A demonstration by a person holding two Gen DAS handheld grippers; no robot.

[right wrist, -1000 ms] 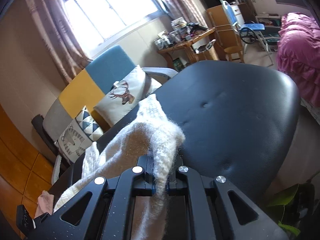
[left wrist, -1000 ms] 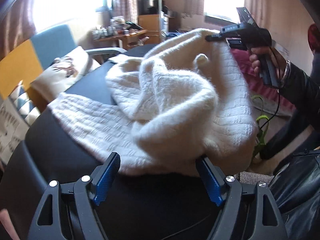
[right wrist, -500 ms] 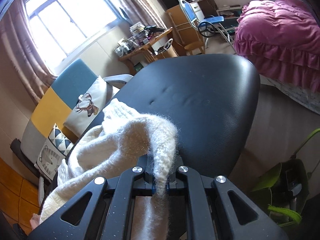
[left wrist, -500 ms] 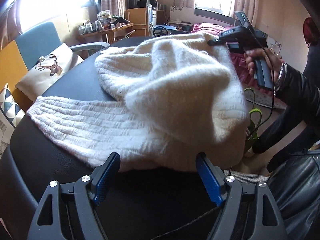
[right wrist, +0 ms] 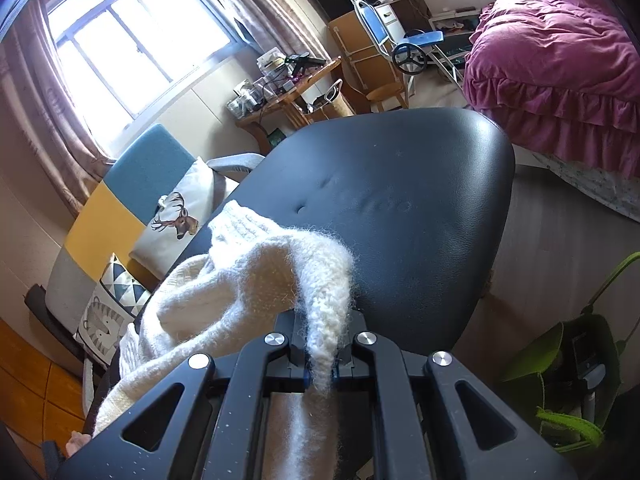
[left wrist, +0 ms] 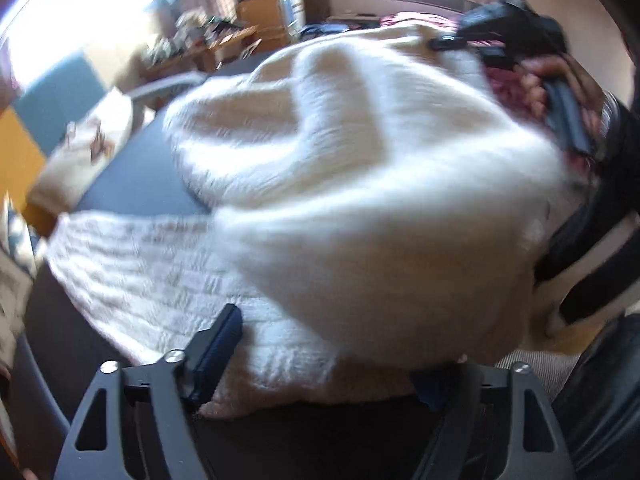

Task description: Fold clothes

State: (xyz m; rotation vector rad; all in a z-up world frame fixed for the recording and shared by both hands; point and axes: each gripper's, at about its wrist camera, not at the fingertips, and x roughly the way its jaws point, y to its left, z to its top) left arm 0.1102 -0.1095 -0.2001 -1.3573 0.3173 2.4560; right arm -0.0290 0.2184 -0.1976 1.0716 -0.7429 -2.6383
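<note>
1. White knit sweater (left wrist: 360, 184): soft, fluffy and limp, heaped on the black padded seat (right wrist: 400, 184).
2. Right gripper (right wrist: 320, 360): pressed together, pinching a sweater edge.
3. Left gripper (left wrist: 332, 364): spread wide at the near hem, probably the best hold.

1. A big window (right wrist: 136, 52) with brownish-pink curtains (right wrist: 44, 92) lets in bright daylight.
2. Under it stands a sofa with blue, yellow and grey blocks (right wrist: 120, 196).
3. A white cushion with a deer picture (right wrist: 176, 216) and a cushion with blue triangles (right wrist: 112, 304) lean on the sofa.
4. A messy wooden desk (right wrist: 288, 92) stands by the cream wall.
5. A bed with a frilly purple-pink cover (right wrist: 560, 64) is at the right.
6. A blue folding chair (right wrist: 400, 40) stands near the bed.
7. The floor (right wrist: 560, 248) is pale grey-brown.
8. A wide black padded leather surface (right wrist: 400, 184) fills the middle.
</note>
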